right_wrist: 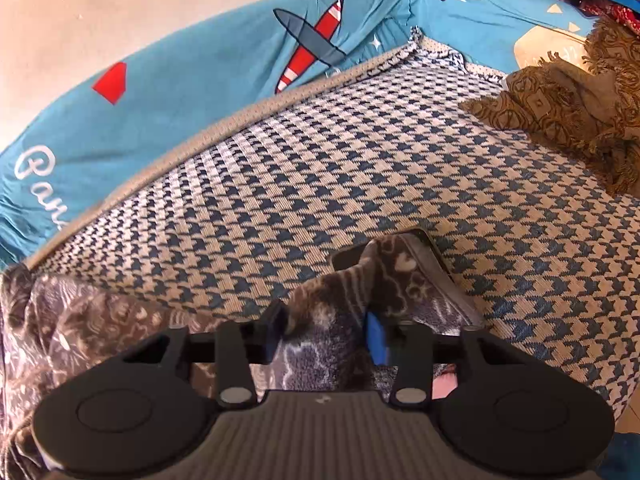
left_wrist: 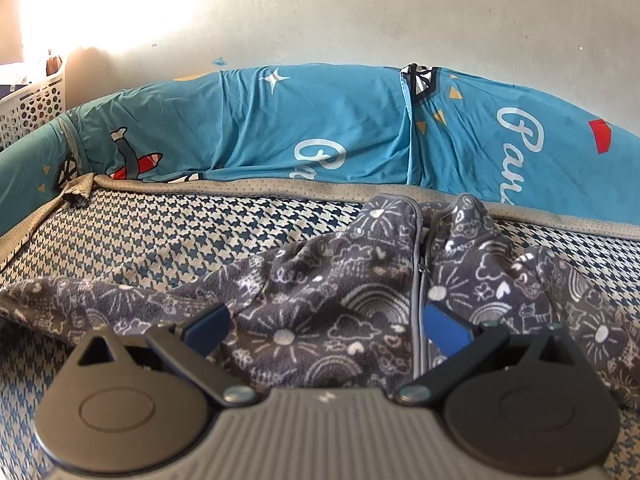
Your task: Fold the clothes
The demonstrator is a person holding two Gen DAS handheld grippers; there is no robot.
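Two tools were in play over one garment: a grey fleece zip-up (left_wrist: 328, 300) printed with white rainbows and suns, lying rumpled on the houndstooth bed cover (left_wrist: 160, 232). The left tool (left_wrist: 326, 322) hovered just over the garment's near middle with its jaws spread wide and nothing between the blue pads; the zip (left_wrist: 421, 280) ran away from it just inside the right-hand pad. The right tool (right_wrist: 324, 334) had its jaws drawn partway in, with a bunched ridge of the same fleece (right_wrist: 360, 280) standing up between the fingers. The fabric filled the gap, and the pads appeared to press it, so this was read as a pinch on a sleeve or hem edge at the garment's right side; which edge could not be told.

Judgement on the step in hand: the right-side pinch should be firm and on a single edge before any lift, since thick fleece slips and doubles easily. The left tool would do best to pin or take the body near the zip, so that the fold line stays straight and the bulk does not drag. The teal bumper (left_wrist: 320, 128) lay beyond, at the far edge of the bed; a brown patterned cloth (right_wrist: 560, 112) sat well apart at far right.
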